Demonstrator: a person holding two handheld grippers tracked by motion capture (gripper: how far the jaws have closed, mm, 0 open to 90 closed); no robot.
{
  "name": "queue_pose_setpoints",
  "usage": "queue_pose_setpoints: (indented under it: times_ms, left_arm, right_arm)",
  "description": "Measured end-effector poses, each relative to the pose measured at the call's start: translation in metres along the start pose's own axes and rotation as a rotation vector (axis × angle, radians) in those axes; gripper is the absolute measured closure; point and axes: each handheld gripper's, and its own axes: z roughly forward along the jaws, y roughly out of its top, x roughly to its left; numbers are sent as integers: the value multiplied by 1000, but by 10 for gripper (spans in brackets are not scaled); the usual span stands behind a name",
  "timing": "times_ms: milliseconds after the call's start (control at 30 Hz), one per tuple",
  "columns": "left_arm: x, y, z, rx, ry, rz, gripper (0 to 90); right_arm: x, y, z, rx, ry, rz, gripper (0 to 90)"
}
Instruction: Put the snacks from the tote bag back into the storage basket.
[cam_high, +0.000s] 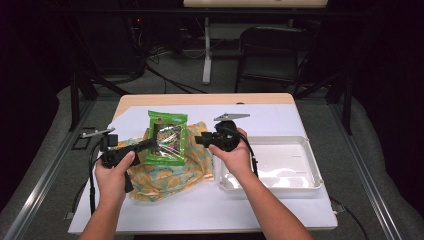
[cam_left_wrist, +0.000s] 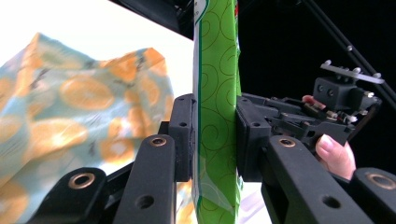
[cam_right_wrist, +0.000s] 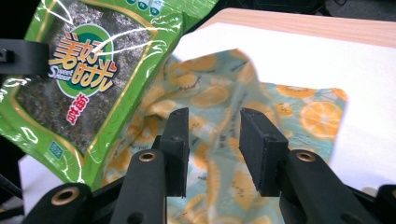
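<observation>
The left hand-held gripper (cam_left_wrist: 215, 140) pinches a glossy, crinkly green snack packet (cam_high: 167, 137) edge-on above the soft orange-print cloth (cam_high: 167, 172). At three o'clock of the packet, the right hand-held gripper (cam_right_wrist: 212, 140) hovers level with spread, empty jaws.

We saw the green snack packet (cam_high: 167, 137), a glossy pouch with a dark window, orange lettering and swirl-patterned edges, held upright above the cloth, its left edge pinched between the left gripper (cam_left_wrist: 215, 140) pads. Beneath it, towards six o'clock, the orange-slice patterned cloth (cam_high: 167, 172) lay rumpled on the white table cover, one fold raised near the packet.
</observation>
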Motion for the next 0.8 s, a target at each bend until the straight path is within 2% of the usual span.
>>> queue_pose_setpoints:
  times_ms: [133, 367, 567, 700, 800]
  left_arm:
    - [-4, 4, 18, 2, -11, -1, 724]
    - [-12, 7, 51, 26, -25, 9, 724]
    - [-18, 6, 66, 43, -29, 19, 724]
    - [-21, 2, 78, 70, -42, 39, 724]
    - [-23, -1, 83, 73, -53, 39, 724]
  right_arm:
    - [-15, -1, -11, -19, 3, 35, 629]
    - [-20, -2, -21, -38, -9, 58, 626]
    - [-28, -1, -32, -79, 11, 110, 622]
    - [-31, -1, -34, -75, 15, 123, 609]
    - [-32, -2, -34, -66, 17, 130, 596]
